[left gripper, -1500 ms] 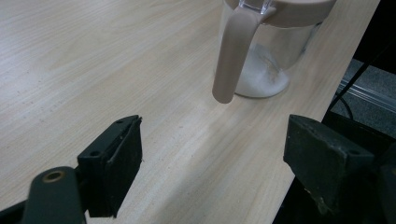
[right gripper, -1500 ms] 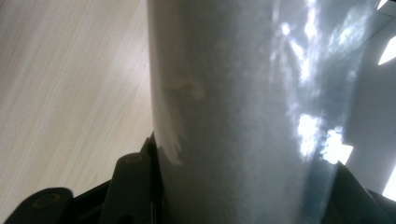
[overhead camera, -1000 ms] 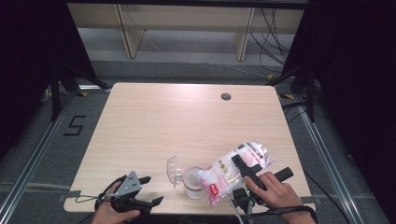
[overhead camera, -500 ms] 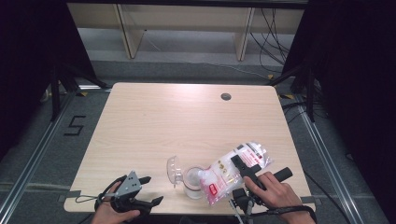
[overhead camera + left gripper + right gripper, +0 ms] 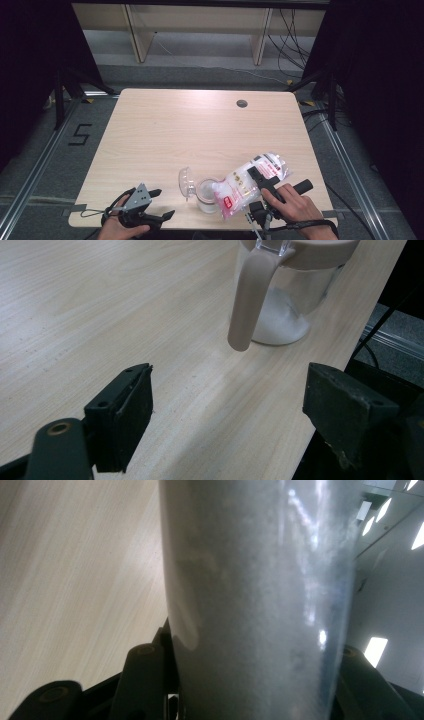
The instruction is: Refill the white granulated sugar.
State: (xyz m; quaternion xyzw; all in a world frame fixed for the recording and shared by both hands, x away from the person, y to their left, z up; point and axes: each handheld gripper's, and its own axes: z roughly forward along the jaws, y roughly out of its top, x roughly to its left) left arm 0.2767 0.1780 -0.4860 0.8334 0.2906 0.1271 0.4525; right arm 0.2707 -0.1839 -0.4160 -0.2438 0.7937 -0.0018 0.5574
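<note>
Right tongs (image 5: 256,176) clamp the bag (image 5: 248,183), hiding the jar's (image 5: 206,195) mouth.

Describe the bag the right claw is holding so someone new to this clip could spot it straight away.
Start at the wooden table and go to its near right edge, where the right claw is clamped on the bag. It is a clear plastic bag of white granules with red printing, tilted with its lower end over the open jar. Nothing else there is soft or printed.
</note>
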